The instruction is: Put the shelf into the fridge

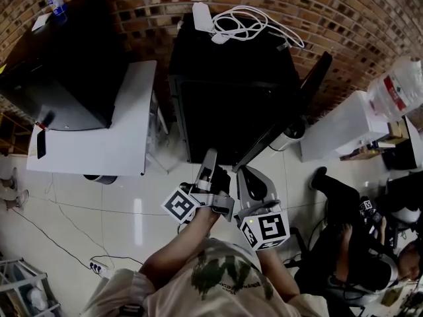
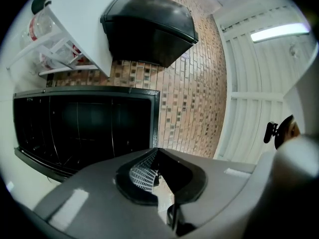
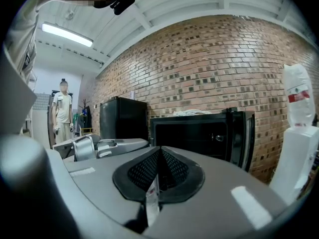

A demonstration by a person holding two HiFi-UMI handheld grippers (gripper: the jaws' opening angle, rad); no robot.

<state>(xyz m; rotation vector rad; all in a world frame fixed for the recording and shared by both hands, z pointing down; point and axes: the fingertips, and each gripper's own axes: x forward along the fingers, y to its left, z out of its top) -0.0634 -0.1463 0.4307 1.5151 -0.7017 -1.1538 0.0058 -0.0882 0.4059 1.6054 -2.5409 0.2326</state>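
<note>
The black mini fridge (image 1: 231, 91) stands against the brick wall, its door (image 1: 284, 121) swung open to the right. In the left gripper view, thin wire lines, apparently a shelf (image 2: 60, 143), show inside the dark fridge cavity. My left gripper (image 1: 210, 158) and right gripper (image 1: 243, 172) hover side by side on the floor side of the opening, both shut with nothing between the pads. The left gripper (image 2: 155, 156) points at the fridge's edge and the brick wall. The right gripper (image 3: 159, 153) faces the open fridge (image 3: 199, 133), with the left gripper (image 3: 99, 146) to its left.
A white cable (image 1: 244, 25) lies coiled on the fridge top. To the left, a white table (image 1: 125, 144) carries a black box (image 1: 66, 65). At the right, a white stand (image 1: 344, 124) holds a plastic bottle (image 1: 396, 88). A person (image 1: 357, 243) sits at lower right. A power strip (image 1: 99, 266) lies on the floor.
</note>
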